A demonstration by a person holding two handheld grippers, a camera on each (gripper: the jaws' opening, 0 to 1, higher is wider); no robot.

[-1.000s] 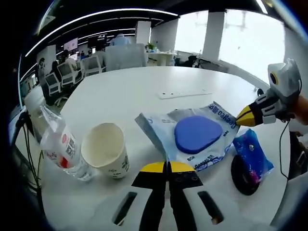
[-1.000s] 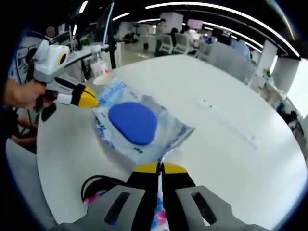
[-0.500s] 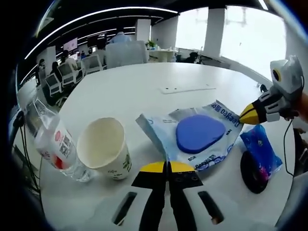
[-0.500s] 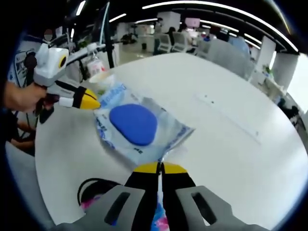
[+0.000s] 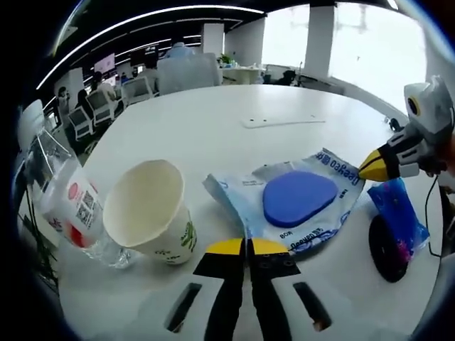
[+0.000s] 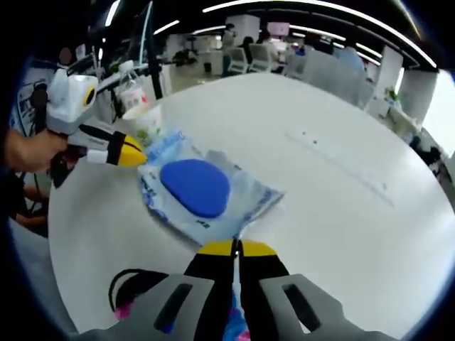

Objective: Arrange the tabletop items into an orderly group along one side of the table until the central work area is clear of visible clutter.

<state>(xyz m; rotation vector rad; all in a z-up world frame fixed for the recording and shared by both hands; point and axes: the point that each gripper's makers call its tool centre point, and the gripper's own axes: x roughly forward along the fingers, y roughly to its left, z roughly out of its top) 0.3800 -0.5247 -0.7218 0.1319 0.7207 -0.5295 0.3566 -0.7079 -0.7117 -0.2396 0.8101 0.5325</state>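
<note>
In the left gripper view, the left gripper (image 5: pixel 247 246) sits at bottom centre, jaws pressed together on the near edge of the pouch (image 5: pixel 295 202), which lies flat mid-frame on the white desk (image 5: pixel 213 138). A cup (image 5: pixel 151 213) and bottle (image 5: pixel 71 213) stand lower left. In the right gripper view, the right gripper (image 6: pixel 235 247) is likewise closed, pinching the pouch's opposite corner.

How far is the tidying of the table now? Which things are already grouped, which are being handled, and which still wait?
Done: the paper cup and plastic bottle lie close together near one table edge. In hand: both grippers, left and right, are shut on opposite corners of the blue pouch. Left: the pouch has to reach that group, and the small blue packet with the black round object still wait.
</note>
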